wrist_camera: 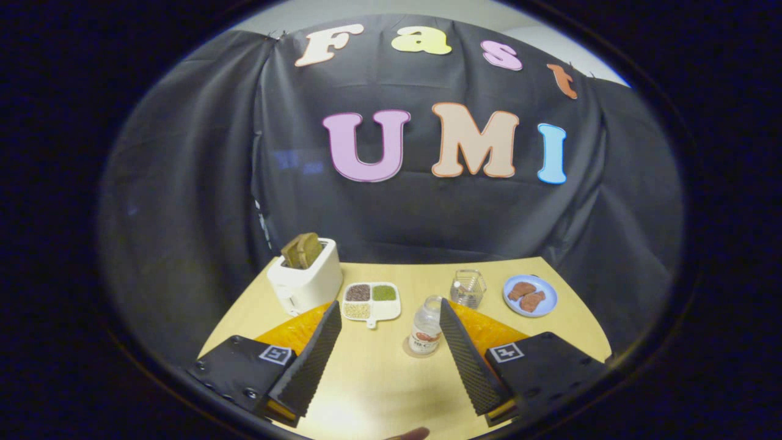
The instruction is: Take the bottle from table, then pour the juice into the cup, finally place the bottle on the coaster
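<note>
A small clear bottle (426, 326) with a label stands upright on a round coaster (410, 351) on the wooden table (379, 379). It sits just ahead of my gripper (389, 311), close to the inner side of the right fingertip. Beyond it, a little to the right, is a clear glass cup (468, 288). My gripper is open, its two fingers spread wide, with nothing held between them.
A white toaster (305, 282) with brown toast stands at the far left. A white divided dish (370, 300) of grains lies beside it. A blue plate (530, 294) with brown pieces sits at the far right. A fingertip (410, 434) pokes in at the near table edge.
</note>
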The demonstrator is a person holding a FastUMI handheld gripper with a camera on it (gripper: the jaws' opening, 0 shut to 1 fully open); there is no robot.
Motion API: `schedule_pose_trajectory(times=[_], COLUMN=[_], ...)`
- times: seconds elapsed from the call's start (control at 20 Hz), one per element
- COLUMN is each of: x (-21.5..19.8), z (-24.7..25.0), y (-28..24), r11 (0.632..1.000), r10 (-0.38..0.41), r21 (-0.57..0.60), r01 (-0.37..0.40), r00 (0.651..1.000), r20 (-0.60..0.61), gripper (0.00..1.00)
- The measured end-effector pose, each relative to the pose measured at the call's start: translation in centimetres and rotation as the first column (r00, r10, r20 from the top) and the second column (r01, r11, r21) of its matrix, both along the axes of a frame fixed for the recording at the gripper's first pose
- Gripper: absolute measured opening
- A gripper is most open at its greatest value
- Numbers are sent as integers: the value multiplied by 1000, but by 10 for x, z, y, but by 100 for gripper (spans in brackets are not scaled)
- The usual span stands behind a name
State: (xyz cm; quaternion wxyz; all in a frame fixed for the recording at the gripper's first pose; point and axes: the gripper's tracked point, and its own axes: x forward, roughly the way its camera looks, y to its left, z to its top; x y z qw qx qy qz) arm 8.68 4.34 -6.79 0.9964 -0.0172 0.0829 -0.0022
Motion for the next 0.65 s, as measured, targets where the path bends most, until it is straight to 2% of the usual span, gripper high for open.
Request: schedule_pose_trajectory(times=[0.2,0.65], x=[-20,-43], z=[27,40], y=[-14,-38], r11=[1000,999], r10=[25,31], r21=[-11,13], r01=[-25,-32], r00=[999,996], r20=[48,80], gripper=[100,100])
